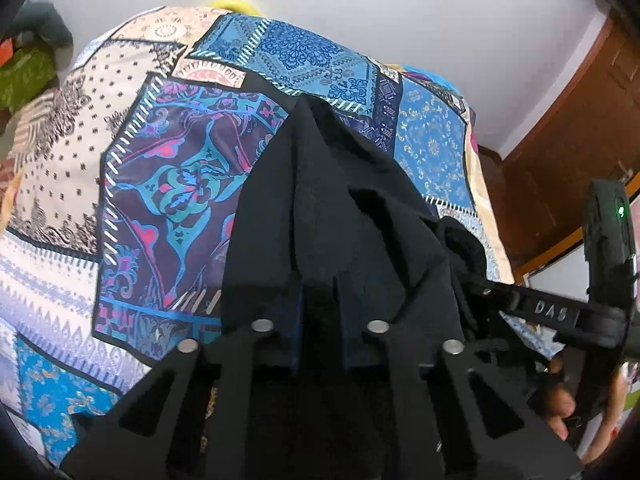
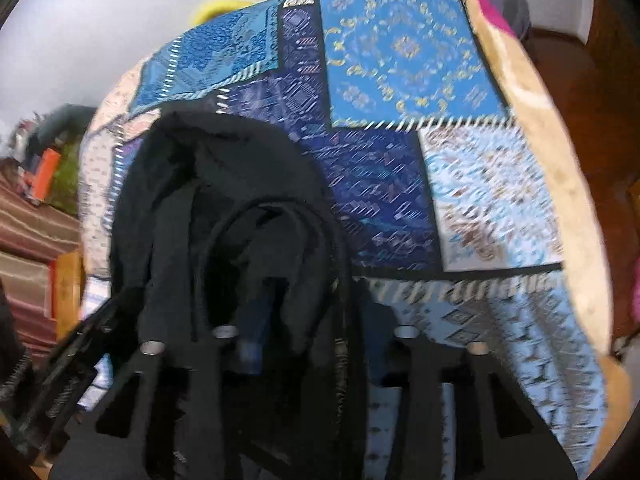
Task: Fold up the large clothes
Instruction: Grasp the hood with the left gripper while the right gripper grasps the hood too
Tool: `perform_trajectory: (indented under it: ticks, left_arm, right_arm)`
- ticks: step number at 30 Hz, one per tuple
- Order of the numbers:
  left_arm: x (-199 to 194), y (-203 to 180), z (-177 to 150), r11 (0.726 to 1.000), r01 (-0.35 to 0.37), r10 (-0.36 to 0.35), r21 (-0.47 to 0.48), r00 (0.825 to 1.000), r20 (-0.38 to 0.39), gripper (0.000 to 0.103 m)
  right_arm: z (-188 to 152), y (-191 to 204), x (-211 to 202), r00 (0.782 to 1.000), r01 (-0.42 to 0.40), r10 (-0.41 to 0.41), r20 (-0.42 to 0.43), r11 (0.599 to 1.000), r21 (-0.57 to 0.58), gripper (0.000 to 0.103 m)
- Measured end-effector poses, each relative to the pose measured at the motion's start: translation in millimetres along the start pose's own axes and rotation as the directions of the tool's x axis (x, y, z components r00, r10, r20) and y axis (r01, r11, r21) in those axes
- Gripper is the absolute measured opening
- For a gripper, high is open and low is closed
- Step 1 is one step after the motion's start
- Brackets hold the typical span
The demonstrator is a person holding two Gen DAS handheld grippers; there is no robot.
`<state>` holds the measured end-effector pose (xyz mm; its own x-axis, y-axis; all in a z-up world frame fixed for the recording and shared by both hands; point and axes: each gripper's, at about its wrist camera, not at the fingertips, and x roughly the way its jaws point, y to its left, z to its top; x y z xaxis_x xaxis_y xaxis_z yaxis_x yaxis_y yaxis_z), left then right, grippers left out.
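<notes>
The left tool (image 1: 320, 320) is clenched on a fold of the black garment (image 1: 340, 216); the cloth fills the narrow gap between its two fingers and rises from them in a pointed ridge. To its right in the left wrist view, the right tool (image 1: 532, 308) reaches into the same bunched cloth from the side, and a hand (image 1: 560, 404) holds its body.

In the right wrist view, the right tool (image 2: 316, 340) has the black garment (image 2: 224, 200) draped over its left finger and between both fingers. The picture is blurred, so I cannot tell if the pads really press the cloth.

The garment lies crumpled on a bed covered with a patchwork bedspread (image 1: 192, 168) in blue, purple and cream. Behind the bed there is a pale wall (image 1: 400, 12) and brown wooden furniture (image 1: 580, 128).
</notes>
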<state>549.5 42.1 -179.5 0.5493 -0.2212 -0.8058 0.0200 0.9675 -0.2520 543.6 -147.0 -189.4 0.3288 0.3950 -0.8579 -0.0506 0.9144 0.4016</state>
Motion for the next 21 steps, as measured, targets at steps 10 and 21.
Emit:
perform_trajectory:
  ticks: [10,21]
  left_arm:
    - [-77,-3,-14,0.999,0.031,-0.032,0.025,0.999,0.032,0.008]
    - [-183,-23,-101,0.988,0.087,-0.092,0.131,0.995,0.030,0.008]
  right_arm:
    - [-33,26,-82,0.987,0.026,-0.007,0.159,0.993,-0.118,0.013]
    - [-132,58,-168,0.974,0.012,0.053,0.219,0.958,-0.286,0.011]
